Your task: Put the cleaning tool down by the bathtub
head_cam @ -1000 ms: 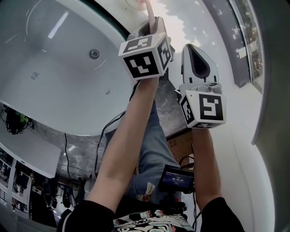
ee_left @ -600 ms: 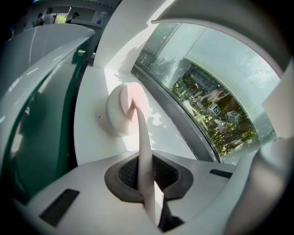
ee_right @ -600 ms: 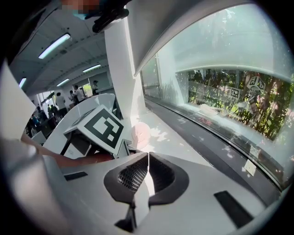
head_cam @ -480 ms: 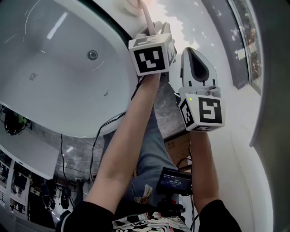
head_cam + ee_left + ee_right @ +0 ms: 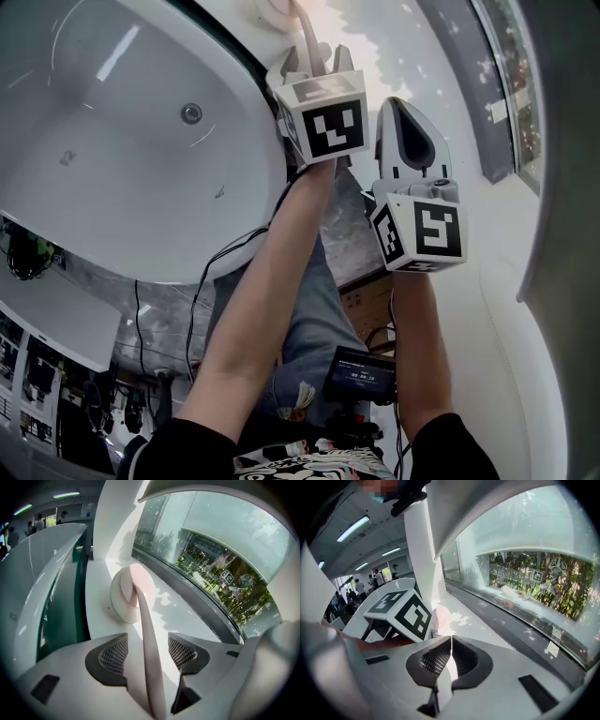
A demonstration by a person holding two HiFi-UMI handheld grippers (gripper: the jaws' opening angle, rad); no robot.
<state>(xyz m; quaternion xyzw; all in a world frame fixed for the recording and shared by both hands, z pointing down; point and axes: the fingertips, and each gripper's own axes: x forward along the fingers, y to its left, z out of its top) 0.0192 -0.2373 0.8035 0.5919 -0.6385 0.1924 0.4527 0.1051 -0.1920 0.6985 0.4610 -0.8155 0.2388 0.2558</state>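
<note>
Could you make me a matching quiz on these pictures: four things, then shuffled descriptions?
1. left hand-held gripper
2. right hand-held gripper
3. cleaning tool's round head
4. bathtub

A. jaws together, empty
B. rests on the white ledge
C. white, with a round drain
D. jaws apart round the pink handle

Pairs: 1-D, 2-A, 3-B, 4-C. The left jaws are opening, clear of the handle.

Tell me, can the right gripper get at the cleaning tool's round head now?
Probably yes: the round head lies on the bare ledge ahead, nothing before it; the shut right gripper must open first.
</note>
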